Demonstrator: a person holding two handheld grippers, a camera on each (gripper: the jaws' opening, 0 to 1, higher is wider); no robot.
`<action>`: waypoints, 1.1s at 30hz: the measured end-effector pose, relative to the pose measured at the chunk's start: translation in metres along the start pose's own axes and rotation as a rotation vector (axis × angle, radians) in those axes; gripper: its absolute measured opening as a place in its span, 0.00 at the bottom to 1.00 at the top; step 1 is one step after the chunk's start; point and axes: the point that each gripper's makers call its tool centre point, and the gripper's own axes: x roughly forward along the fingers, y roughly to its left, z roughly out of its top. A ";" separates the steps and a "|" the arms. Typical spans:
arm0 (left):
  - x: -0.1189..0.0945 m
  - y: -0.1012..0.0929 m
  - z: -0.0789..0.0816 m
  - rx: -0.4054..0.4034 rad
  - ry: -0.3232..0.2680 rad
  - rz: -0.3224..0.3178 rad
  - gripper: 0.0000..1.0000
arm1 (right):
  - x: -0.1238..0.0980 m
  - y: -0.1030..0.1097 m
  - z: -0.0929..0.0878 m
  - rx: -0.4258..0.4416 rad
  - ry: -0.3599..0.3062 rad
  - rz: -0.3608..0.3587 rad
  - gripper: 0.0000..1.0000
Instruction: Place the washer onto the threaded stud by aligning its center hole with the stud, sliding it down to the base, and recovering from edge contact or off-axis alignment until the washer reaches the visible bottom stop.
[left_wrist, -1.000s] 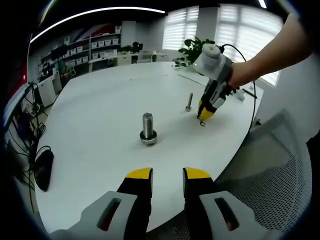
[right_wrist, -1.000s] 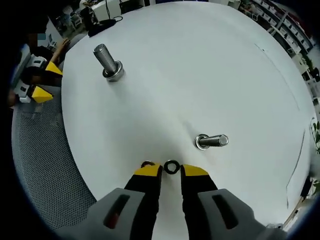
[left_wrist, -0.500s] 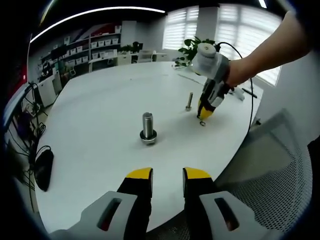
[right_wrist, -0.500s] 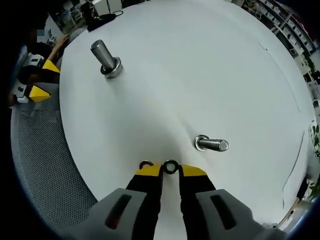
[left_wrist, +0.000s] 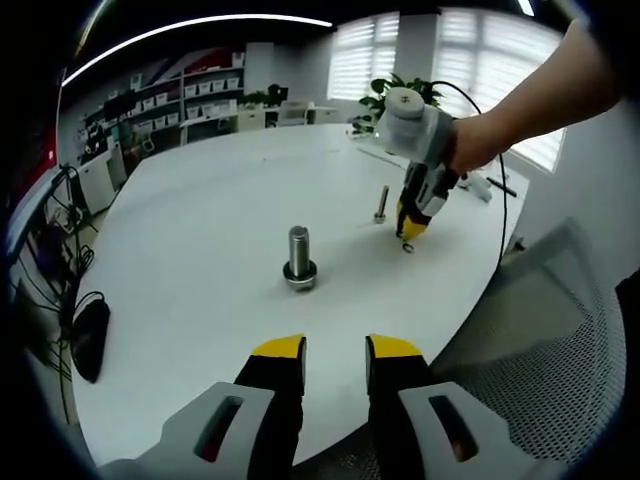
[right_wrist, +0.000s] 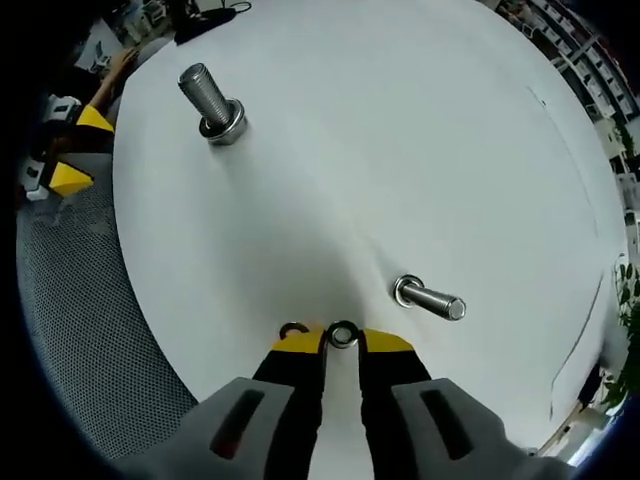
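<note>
The right gripper (right_wrist: 342, 342) has its jaws nearly closed on the washer (right_wrist: 342, 335), low over the worktop (right_wrist: 400, 150) near its edge. The thin stud (right_wrist: 430, 299) stands close by, bare; threading remains. The left gripper (left_wrist: 335, 350) waits open, empty.

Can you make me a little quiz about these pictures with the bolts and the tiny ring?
1. True or false: the washer sits between the tips of the right hand-held gripper.
2. How many upright studs stand on the white table? A) one B) two C) four
3. Fill in: the left hand-held gripper holds ____.

Key: 1 true. 2 B: the big stud and the small stud. 3 nothing; its jaws stand apart over the table edge.
</note>
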 end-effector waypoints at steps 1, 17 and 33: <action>0.000 0.000 0.000 -0.001 0.001 0.001 0.22 | 0.000 0.000 0.000 -0.001 0.003 -0.003 0.15; 0.002 0.000 -0.002 0.002 0.013 0.002 0.21 | 0.000 -0.004 -0.001 0.083 -0.066 0.011 0.14; 0.001 -0.001 -0.003 0.000 0.012 -0.003 0.21 | -0.001 -0.003 -0.001 0.101 -0.110 0.012 0.14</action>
